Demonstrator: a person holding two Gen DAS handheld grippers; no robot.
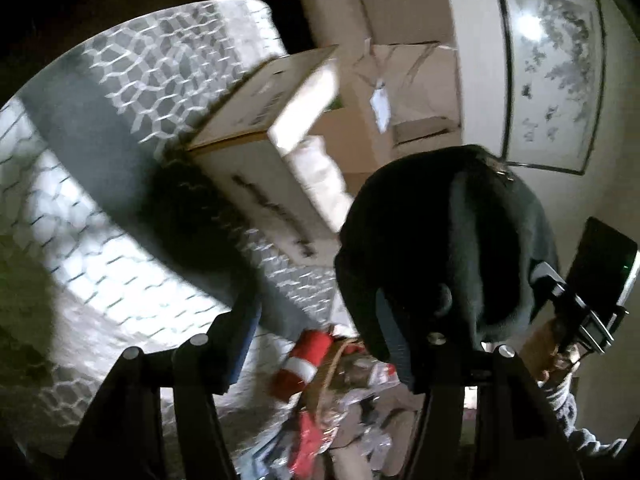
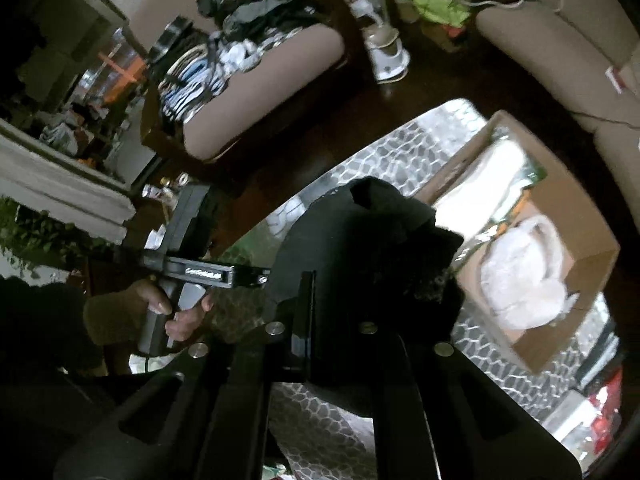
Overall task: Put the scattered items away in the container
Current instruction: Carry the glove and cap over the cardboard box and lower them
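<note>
A black fabric item (image 2: 376,248) hangs in my right gripper (image 2: 348,280), whose jaws are shut on it above the patterned rug (image 2: 400,148). The same black item (image 1: 444,240) fills the right of the left wrist view, in front of my left gripper (image 1: 316,340), whose fingers stand wide apart with nothing between them. An open cardboard box (image 2: 560,216) stands on the rug to the right, holding a white plastic bag (image 2: 524,276) and white cloth. The box (image 1: 256,152) also shows in the left wrist view. A red and white item (image 1: 308,360) lies among scattered clutter below.
Beige sofas (image 2: 560,40) stand behind the box, and an ottoman (image 2: 272,80) piled with clothes is at the back. A white appliance (image 2: 384,48) stands on the dark floor. A framed picture (image 1: 552,76) hangs on the wall. More cardboard boxes (image 1: 416,92) stand behind the container.
</note>
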